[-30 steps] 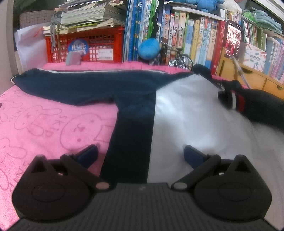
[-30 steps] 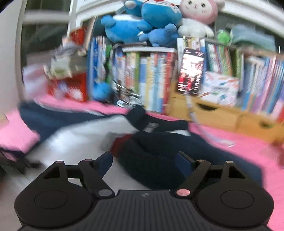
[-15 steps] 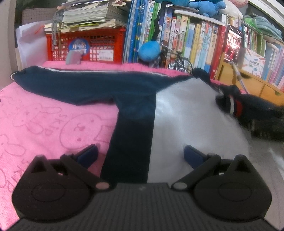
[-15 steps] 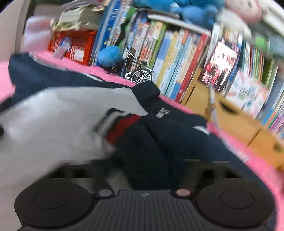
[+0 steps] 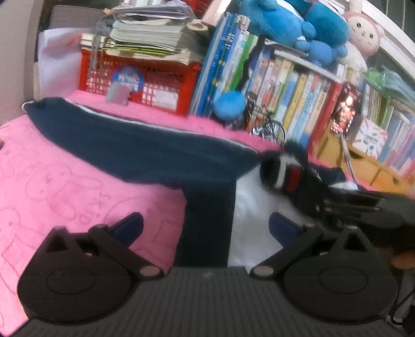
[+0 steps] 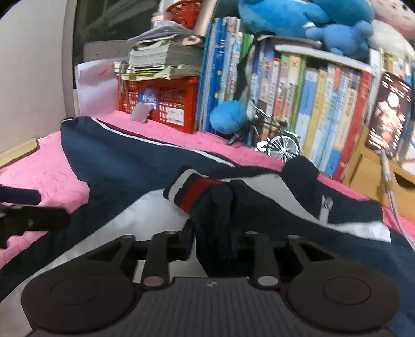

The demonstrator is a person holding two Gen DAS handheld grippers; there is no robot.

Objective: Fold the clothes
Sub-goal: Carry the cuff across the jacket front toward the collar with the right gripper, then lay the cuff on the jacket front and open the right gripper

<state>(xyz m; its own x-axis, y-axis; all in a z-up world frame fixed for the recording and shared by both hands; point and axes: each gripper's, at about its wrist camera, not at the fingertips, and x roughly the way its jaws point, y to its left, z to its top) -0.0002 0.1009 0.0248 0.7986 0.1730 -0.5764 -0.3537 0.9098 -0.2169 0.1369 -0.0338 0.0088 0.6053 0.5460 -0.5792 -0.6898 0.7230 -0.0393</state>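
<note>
the jacket [image 6: 124, 168] is dark navy with a white body panel and thin white piping, and its cuff [image 6: 189, 193] has white, navy and red stripes. the blanket [image 5: 64, 186] is pink with faint rabbit outlines. the crate [image 6: 166, 103] is red, the plush toys [image 5: 298, 23] blue.

Left gripper [image 5: 206, 228]: matte black body, ribbed grey top plate, two round black discs, black linkage arms with silver pivot pins, blue fingertip pads [image 5: 129, 225]. Right gripper [image 6: 214, 239]: same black build, silver pins, small logo centre.
</note>
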